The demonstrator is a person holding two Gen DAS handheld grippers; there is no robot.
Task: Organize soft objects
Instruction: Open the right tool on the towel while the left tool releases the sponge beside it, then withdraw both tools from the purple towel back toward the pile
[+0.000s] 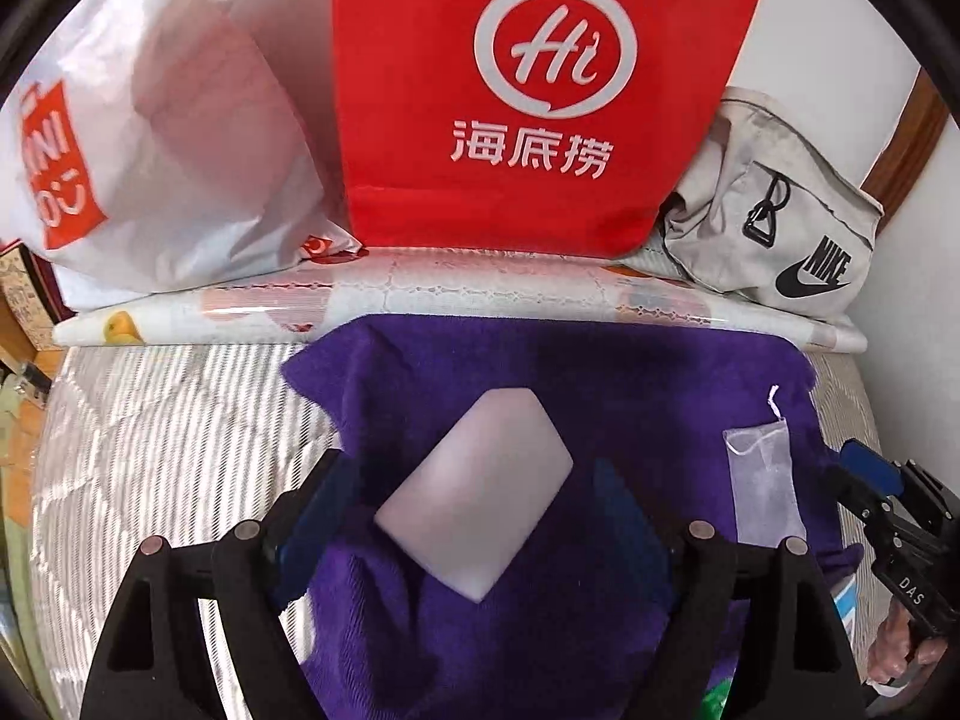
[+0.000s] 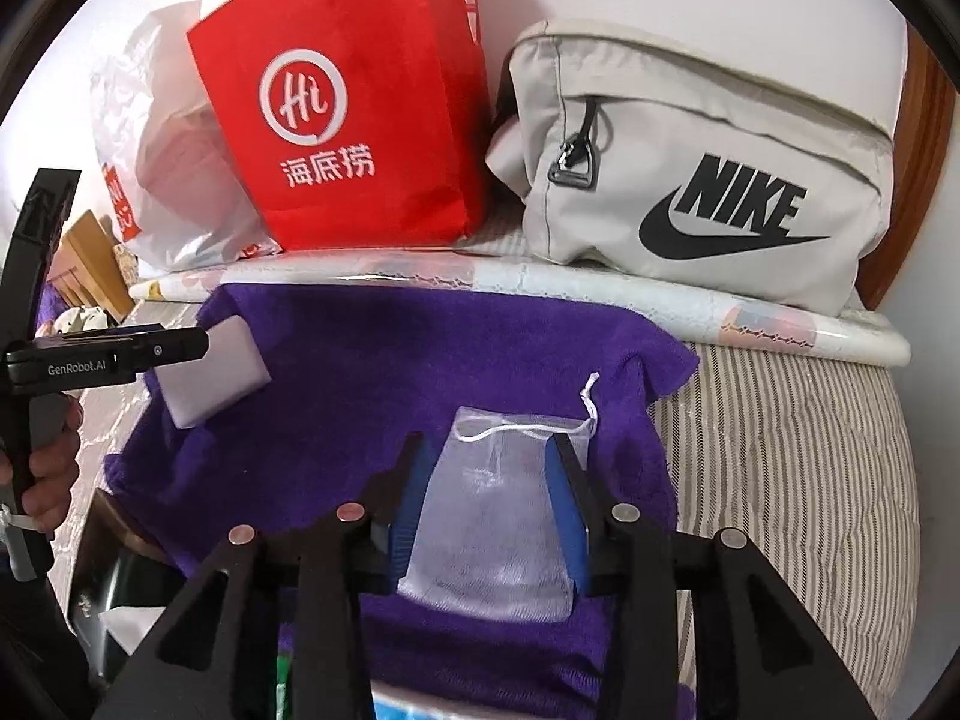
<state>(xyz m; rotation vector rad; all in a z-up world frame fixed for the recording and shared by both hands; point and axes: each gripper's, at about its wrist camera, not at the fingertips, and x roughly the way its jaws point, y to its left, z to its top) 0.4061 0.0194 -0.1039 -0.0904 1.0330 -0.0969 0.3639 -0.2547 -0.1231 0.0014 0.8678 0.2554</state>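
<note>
Purple towel (image 2: 372,372) on striped bedding | my left gripper (image 1: 474,510) wide around white sponge (image 1: 474,492), pads clear | right gripper (image 2: 489,510) part-open astride mesh pouch (image 2: 492,528) | risk: closing snags towel pile with pouch.

Black left gripper (image 1: 474,516) with blue pads, silver pins, black right gripper (image 2: 489,498) alike, "GenRobot.AI" lettering

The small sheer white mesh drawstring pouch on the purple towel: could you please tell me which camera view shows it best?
The right wrist view: the sheer white mesh drawstring pouch fills the centre, cord and weave visible, between the right gripper's open jaws. The left wrist view shows the pouch only small, off to the right on the purple towel.
</note>
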